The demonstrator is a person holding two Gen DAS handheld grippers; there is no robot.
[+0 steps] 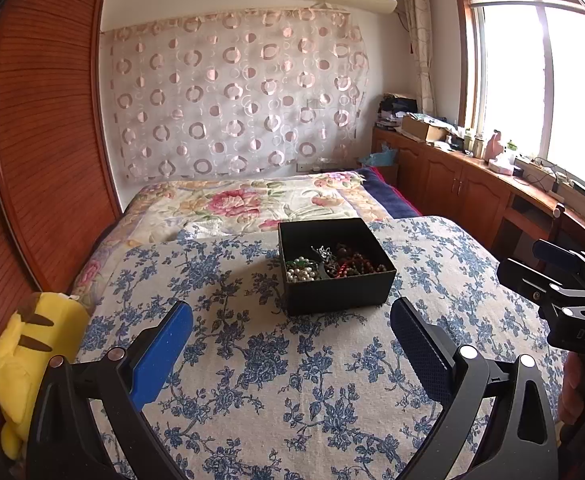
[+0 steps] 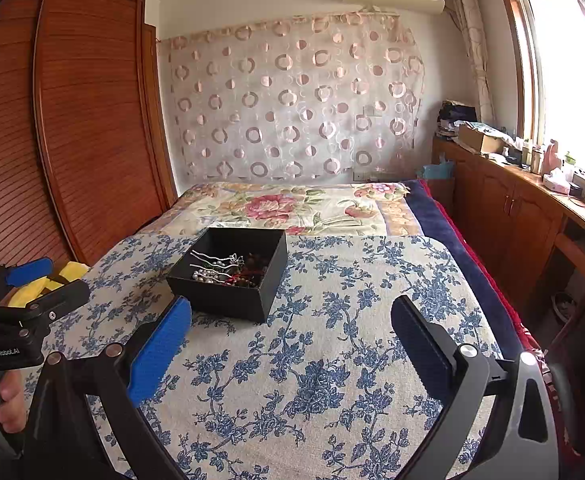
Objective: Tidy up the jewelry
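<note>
A black open box (image 1: 334,294) (image 2: 228,298) rests on the blue-flowered cloth (image 1: 276,380) (image 2: 332,360). Inside it lie a white pearl string (image 1: 301,271), dark red and brown beads (image 1: 354,264) and silver hairpins (image 2: 216,261). My left gripper (image 1: 292,320) is open, a short way in front of the box, with nothing between its fingers. My right gripper (image 2: 290,318) is open too, to the right of the box and nearer than it, holding nothing. Each gripper shows at the edge of the other's view.
A yellow plush toy (image 1: 24,360) lies at the cloth's left edge beside a wooden wardrobe (image 1: 40,140). A floral quilt (image 1: 244,200) covers the bed beyond the box. Wooden cabinets (image 1: 452,176) with clutter run under the window on the right.
</note>
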